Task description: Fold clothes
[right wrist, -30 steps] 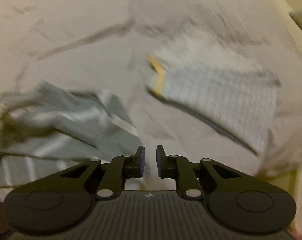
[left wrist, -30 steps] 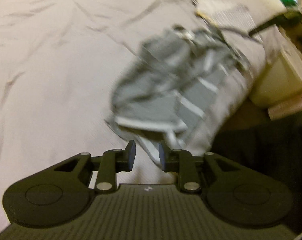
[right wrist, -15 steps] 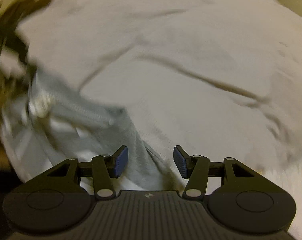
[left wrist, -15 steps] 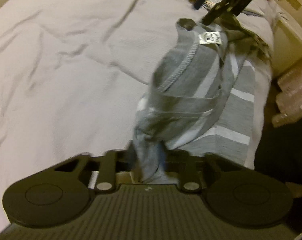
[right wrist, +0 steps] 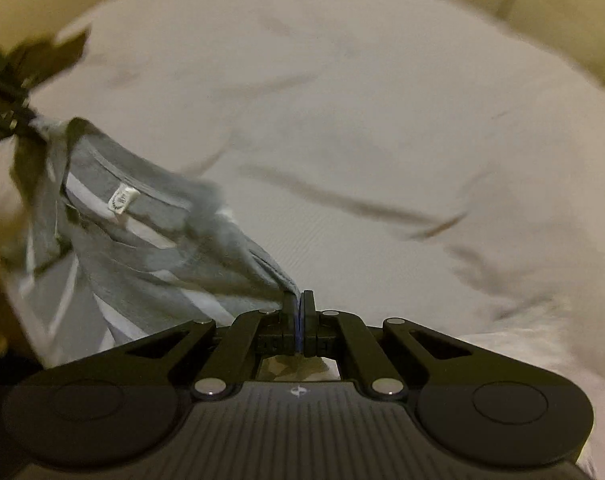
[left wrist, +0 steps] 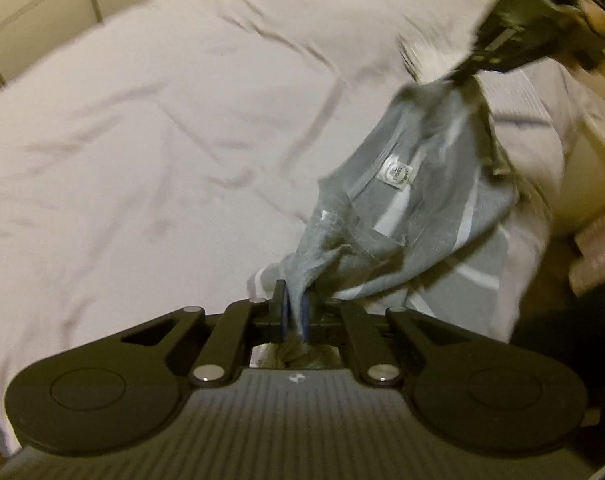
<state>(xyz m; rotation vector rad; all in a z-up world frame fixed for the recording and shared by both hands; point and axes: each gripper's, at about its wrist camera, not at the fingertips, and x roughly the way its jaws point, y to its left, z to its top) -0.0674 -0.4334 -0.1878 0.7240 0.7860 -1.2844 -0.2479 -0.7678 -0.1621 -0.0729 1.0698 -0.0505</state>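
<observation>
Left gripper point(left wrist: 293, 312): jaws clenched on a bunched edge of the grey striped shirt point(left wrist: 422, 208), with cloth pinched between the blue pads point(left wrist: 283, 314) and a fold spilling behind them into the body of the tool. From this grip the shirt rises toward 1 o'clock, where the right gripper point(left wrist: 460, 76) holds its far end — the garment hangs stretched between the two tools above the bed sheet point(left wrist: 162, 140). A white neck label point(left wrist: 398, 172) faces the camera just inside the collar band.

Right wrist view: the right gripper point(right wrist: 299, 312) is likewise clamped shut, its pads meeting on a thin corner of the shirt point(right wrist: 150, 240). The cloth runs off toward 10 o'clock to the left gripper point(right wrist: 26, 120), which is blurred. The label point(right wrist: 122, 199) shows again near the collar. White stripes cross the grey fabric in both views. The sheet point(right wrist: 382, 140) is pale and creased; a lighter patch at 4 o'clock may be another cloth, though blur leaves this uncertain.
</observation>
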